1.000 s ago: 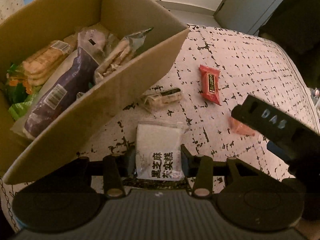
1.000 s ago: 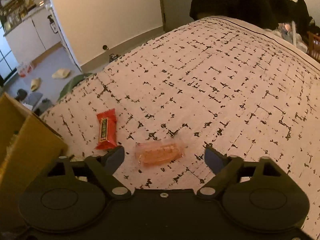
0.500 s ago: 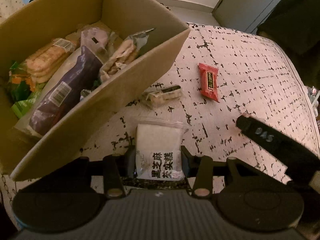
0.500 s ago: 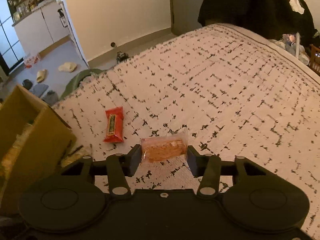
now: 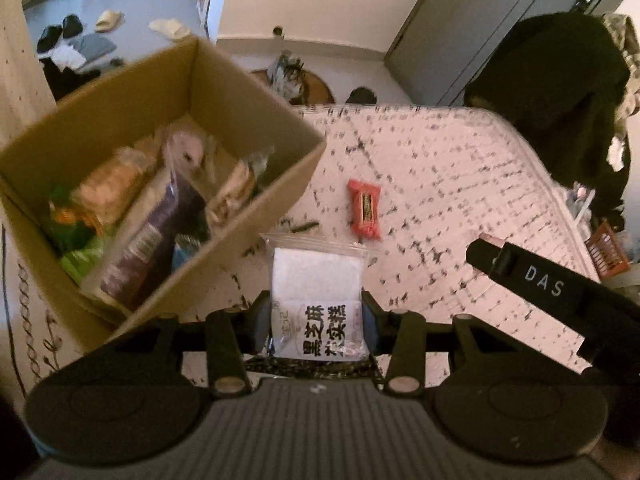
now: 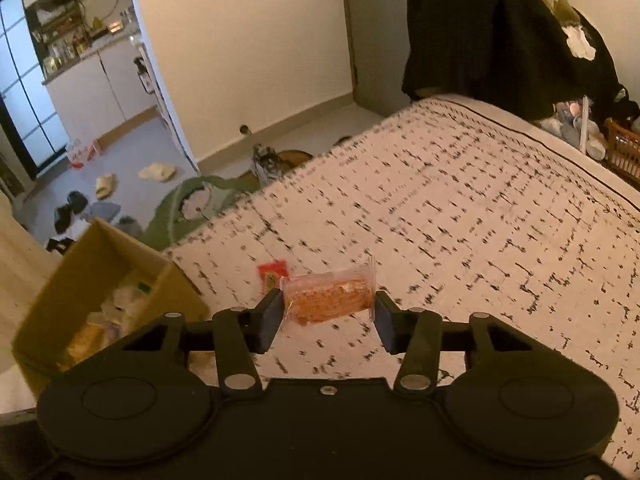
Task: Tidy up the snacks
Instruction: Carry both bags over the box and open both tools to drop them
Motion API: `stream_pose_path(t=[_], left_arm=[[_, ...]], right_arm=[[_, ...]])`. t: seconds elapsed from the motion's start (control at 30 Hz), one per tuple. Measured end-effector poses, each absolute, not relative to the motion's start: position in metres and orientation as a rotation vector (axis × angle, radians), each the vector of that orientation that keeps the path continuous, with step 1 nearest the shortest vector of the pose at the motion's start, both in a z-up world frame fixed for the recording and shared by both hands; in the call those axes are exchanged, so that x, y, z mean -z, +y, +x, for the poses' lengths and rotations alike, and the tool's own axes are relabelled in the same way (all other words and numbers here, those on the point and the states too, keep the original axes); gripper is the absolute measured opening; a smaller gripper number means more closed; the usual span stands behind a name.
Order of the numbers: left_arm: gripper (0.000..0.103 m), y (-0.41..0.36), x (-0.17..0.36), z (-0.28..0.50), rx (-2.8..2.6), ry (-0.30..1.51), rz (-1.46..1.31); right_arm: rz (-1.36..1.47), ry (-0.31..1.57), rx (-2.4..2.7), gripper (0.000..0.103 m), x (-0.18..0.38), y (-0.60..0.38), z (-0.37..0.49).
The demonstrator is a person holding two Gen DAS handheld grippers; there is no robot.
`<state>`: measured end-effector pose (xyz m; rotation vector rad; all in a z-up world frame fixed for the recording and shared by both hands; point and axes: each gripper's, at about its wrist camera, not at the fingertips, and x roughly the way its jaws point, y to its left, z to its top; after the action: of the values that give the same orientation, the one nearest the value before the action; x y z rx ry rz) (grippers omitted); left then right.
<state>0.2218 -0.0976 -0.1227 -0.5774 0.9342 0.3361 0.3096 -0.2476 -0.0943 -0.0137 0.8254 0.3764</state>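
Observation:
My left gripper (image 5: pixel 316 316) is shut on a white snack packet with black Chinese print (image 5: pixel 318 296) and holds it above the patterned bed, just right of the open cardboard box (image 5: pixel 256 108). The box holds several snacks, among them a purple packet (image 5: pixel 152 236). My right gripper (image 6: pixel 328 312) is shut on an orange snack in clear wrap (image 6: pixel 330 298) and holds it above the bed; its body shows in the left wrist view (image 5: pixel 548 284). A red snack bar (image 5: pixel 364 208) lies on the bed; it also shows in the right wrist view (image 6: pixel 272 272). The box also shows in the right wrist view (image 6: pixel 56 292).
The bed cover (image 6: pixel 480 220) stretches to the right and far side. A small dark-printed wrapper (image 5: pixel 304 226) lies by the box wall. Dark clothing (image 5: pixel 552 88) hangs beyond the bed. Slippers and clutter lie on the floor (image 6: pixel 108 184).
My right gripper closed on the orange snack and lifted it off the bed. My left gripper rose with the white packet, so the box and bed look farther away.

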Motion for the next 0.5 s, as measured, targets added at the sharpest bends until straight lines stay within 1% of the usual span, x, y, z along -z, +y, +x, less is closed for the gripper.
stream_pose_path(t=[0.3,0.5], left_arm=[[0.044,-0.079,0.088,0.211,-0.349,0.841,-0.561],[0.044,-0.055,0.077,0.205,-0.378,0.802,-0.57]], right_arm=[[0.063,0.778,-0.381,0.048,0.073,-0.234,0.298],[0.096,0.751,-0.396,0.048,0.066,-0.215,0.292]])
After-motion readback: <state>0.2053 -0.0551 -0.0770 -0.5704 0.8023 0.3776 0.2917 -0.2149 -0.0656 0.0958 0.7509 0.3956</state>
